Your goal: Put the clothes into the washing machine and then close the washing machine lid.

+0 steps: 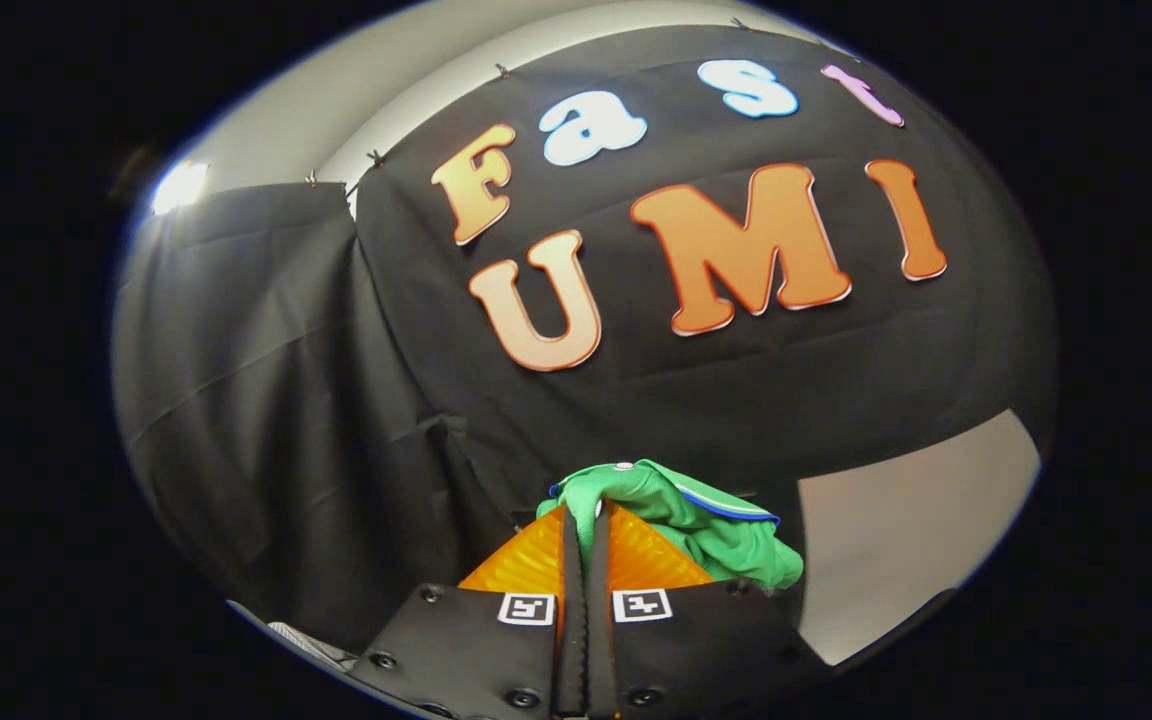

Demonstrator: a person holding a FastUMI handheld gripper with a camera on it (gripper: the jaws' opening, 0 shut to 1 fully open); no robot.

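Gripper [586, 520] jaws clenched on the green garment [696, 515], bunched at the fingertips, lower centre of frame, lifted against the booth's wall. Loading and lid-closing look still ahead.

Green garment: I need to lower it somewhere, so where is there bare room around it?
The gripper is shut on the green garment, crowding its fingers. A bare pale surface lies beside the garment, bordered by the black cloth wall.
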